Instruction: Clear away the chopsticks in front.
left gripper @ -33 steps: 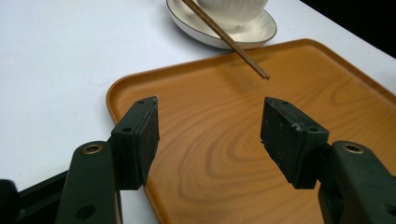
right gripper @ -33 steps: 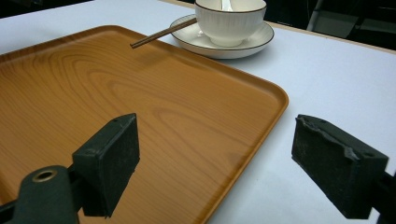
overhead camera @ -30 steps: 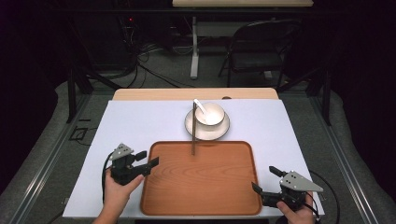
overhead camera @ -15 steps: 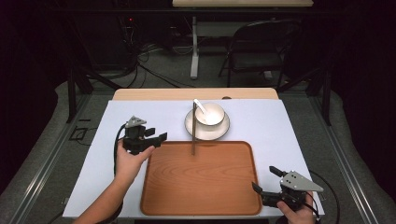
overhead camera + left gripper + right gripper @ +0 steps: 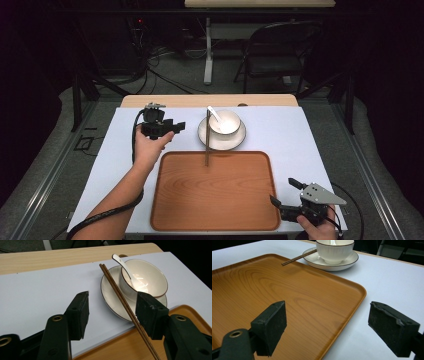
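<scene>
A white bowl (image 5: pixel 226 122) with a white spoon (image 5: pixel 214 113) in it stands on a saucer (image 5: pixel 221 137) behind a wooden tray (image 5: pixel 215 192). A pair of dark chopsticks (image 5: pixel 207 146) leans from the saucer's rim onto the tray's far edge. My left gripper (image 5: pixel 176 126) hovers open just left of the saucer. In the left gripper view the chopsticks (image 5: pixel 117 291) run between its open jaws toward the right pad (image 5: pixel 150 312), with the bowl (image 5: pixel 147 280) beyond. My right gripper (image 5: pixel 285 193) is open at the tray's near right corner (image 5: pixel 352 292), holding nothing.
A white mat (image 5: pixel 310 135) covers the table, with a bare wooden strip (image 5: pixel 165 101) at the far edge. A folding chair (image 5: pixel 280 45) and a desk leg (image 5: pixel 208 55) stand on the floor beyond the table. Cables trail from both grippers.
My left gripper has travelled forward from beside the tray's left edge to just left of the saucer. The right gripper has stayed where it was.
</scene>
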Motion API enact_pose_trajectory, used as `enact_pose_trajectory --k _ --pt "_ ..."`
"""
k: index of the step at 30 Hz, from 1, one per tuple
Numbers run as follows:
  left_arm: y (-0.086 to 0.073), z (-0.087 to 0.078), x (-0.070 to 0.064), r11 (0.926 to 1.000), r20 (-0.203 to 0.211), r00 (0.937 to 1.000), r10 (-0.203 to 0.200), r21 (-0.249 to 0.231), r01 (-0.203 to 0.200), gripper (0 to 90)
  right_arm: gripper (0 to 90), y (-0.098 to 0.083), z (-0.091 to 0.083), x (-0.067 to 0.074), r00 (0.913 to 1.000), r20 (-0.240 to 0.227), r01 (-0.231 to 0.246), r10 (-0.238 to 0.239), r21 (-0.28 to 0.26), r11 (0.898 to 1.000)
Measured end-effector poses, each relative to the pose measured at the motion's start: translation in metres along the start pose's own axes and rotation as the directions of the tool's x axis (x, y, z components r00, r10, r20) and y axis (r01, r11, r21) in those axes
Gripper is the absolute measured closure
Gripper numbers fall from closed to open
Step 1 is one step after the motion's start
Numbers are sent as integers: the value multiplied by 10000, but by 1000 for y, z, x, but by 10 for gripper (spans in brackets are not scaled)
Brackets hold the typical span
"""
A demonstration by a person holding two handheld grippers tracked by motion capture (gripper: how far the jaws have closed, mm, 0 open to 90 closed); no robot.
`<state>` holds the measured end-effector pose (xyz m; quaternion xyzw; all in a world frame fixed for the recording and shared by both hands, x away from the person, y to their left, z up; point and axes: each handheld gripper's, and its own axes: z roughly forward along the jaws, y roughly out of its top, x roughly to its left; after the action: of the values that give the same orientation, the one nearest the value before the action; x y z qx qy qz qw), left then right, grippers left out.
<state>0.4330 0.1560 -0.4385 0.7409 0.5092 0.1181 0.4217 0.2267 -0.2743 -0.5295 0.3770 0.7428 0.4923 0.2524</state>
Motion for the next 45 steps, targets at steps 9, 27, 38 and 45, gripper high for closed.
enact_pose_trajectory --k 9,27,38,45 --pt "19 17 3 9965 -51 9977 -678 486 680 461 147 0 0 0 10000 -39 -28 28 18 10000" --pt "33 60 1 9791 -438 9911 -1255 1556 1308 441 147 0 0 -2 9999 -30 -137 137 -25 9999" --pt "25 88 -5 9763 -428 9928 -1120 1814 1179 509 147 0 0 -2 9998 -91 -182 182 -26 9998" --pt "20 104 -12 9649 -247 9913 -1290 2276 1312 573 147 0 1 -2 9998 -120 -164 164 -21 9999"
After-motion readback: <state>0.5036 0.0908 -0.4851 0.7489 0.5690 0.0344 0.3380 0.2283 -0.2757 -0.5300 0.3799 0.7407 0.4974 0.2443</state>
